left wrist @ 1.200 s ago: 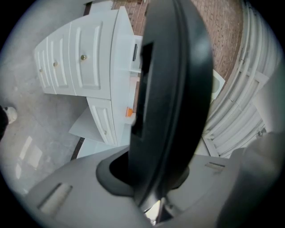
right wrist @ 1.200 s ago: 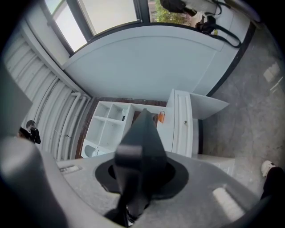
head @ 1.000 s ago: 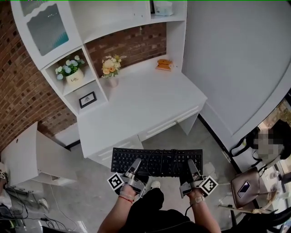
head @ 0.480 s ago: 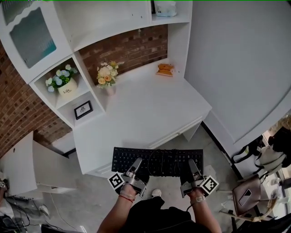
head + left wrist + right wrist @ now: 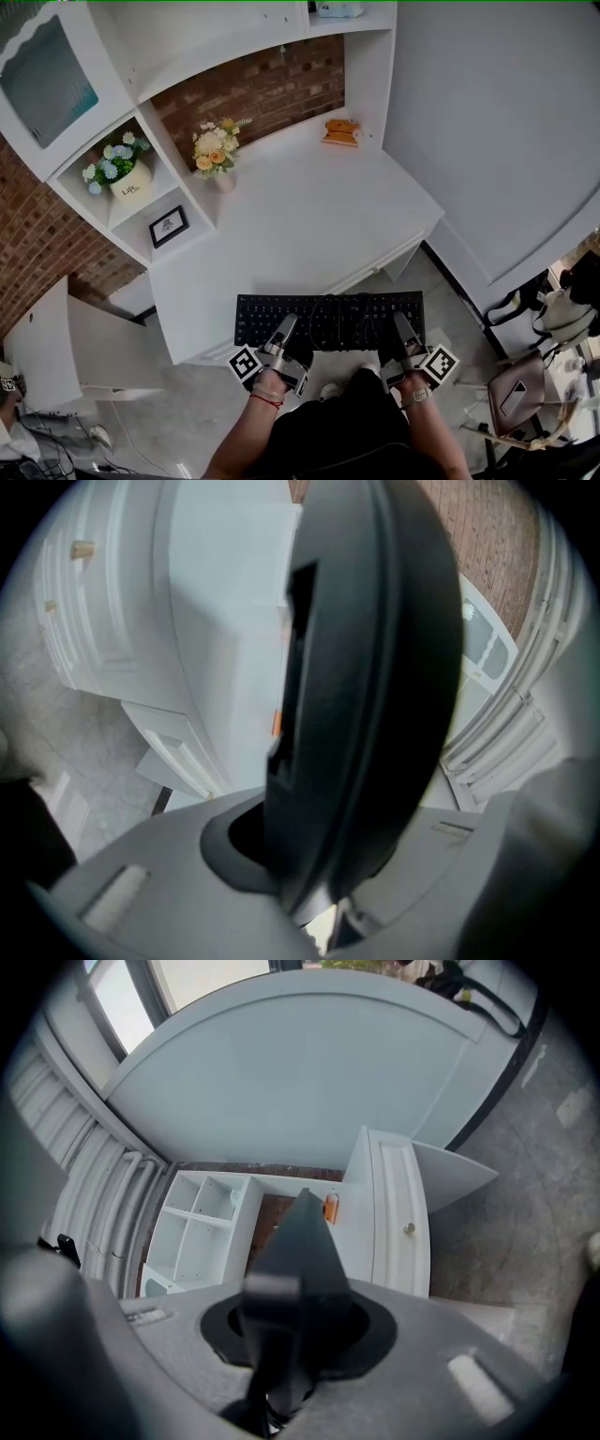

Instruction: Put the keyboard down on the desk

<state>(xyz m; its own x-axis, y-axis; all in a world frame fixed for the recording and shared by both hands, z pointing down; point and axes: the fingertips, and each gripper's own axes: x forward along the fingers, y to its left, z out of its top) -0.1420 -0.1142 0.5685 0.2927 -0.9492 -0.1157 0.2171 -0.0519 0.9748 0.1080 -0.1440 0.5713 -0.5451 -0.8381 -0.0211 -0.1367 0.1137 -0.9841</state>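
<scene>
A black keyboard (image 5: 328, 319) with a coiled cable on top hangs level in the air, just in front of the white desk (image 5: 281, 225) and over its front edge. My left gripper (image 5: 286, 336) is shut on the keyboard's near edge at the left. My right gripper (image 5: 405, 337) is shut on the near edge at the right. In the left gripper view the keyboard (image 5: 366, 686) fills the frame edge-on between the jaws. The right gripper view shows the keyboard (image 5: 295, 1279) as a dark wedge clamped in the jaws, pointing at the desk (image 5: 394, 1213).
On the desk stand a flower vase (image 5: 217, 155) at the back left and an orange item (image 5: 341, 131) at the back right. Shelves at the left hold a flower pot (image 5: 120, 171) and a small frame (image 5: 167, 225). A bag (image 5: 517, 398) lies on the floor at the right.
The keyboard and both grippers have come a little closer to the desk's front edge, and the view has shifted so the desk sits lower and nearer. Both grips are unchanged.
</scene>
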